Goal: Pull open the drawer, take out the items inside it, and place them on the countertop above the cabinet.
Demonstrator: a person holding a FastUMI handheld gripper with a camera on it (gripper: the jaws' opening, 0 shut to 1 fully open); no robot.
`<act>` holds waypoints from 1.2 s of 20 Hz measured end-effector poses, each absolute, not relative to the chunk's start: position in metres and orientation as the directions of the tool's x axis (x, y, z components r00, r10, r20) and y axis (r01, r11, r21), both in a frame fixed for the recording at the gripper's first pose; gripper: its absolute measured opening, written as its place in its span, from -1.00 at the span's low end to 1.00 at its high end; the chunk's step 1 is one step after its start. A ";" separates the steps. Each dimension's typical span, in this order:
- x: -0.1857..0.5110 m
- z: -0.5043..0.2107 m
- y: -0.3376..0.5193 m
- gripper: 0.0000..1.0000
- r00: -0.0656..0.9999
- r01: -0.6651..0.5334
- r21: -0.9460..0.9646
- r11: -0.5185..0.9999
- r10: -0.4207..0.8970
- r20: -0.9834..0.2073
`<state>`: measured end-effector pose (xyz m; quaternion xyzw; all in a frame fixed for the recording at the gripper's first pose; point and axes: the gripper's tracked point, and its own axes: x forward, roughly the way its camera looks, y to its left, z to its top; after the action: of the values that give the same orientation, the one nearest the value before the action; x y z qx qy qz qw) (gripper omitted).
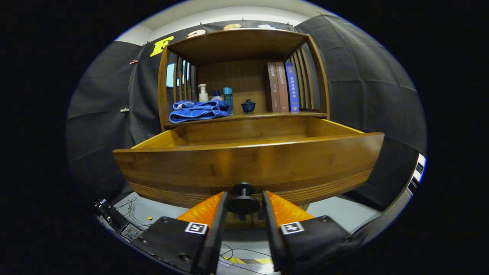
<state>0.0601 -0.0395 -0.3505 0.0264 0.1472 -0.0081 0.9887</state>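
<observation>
Drawer stands pulled out, its knob pinched between the fingers at 12 o'clock — tugging further could drag it off its runners.

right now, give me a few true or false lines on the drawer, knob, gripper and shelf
1. The drawer is pulled out of the cabinet. True.
2. The knob sits between the fingers of the gripper. True.
3. The towel lies inside the drawer. False: it lies on the countertop, left of the cup.
4. The books lie flat in a stack. False: they stand upright at the right of the shelf.
5. Bottles stand behind the towel. True.
</observation>
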 end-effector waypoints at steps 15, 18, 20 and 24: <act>0.088 -0.199 -0.072 0.98 0.924 0.026 0.070 0.997 0.003 -0.384; 0.126 -0.205 -0.069 0.97 0.880 0.029 0.086 0.996 0.015 -0.474; 0.153 -0.223 -0.070 0.97 0.830 0.057 0.113 0.992 0.016 -0.558; 0.197 -0.269 -0.063 0.99 0.711 0.069 0.105 0.992 0.025 -0.702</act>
<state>0.1973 -0.0634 -0.2694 0.0618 0.3797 -0.0121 0.9229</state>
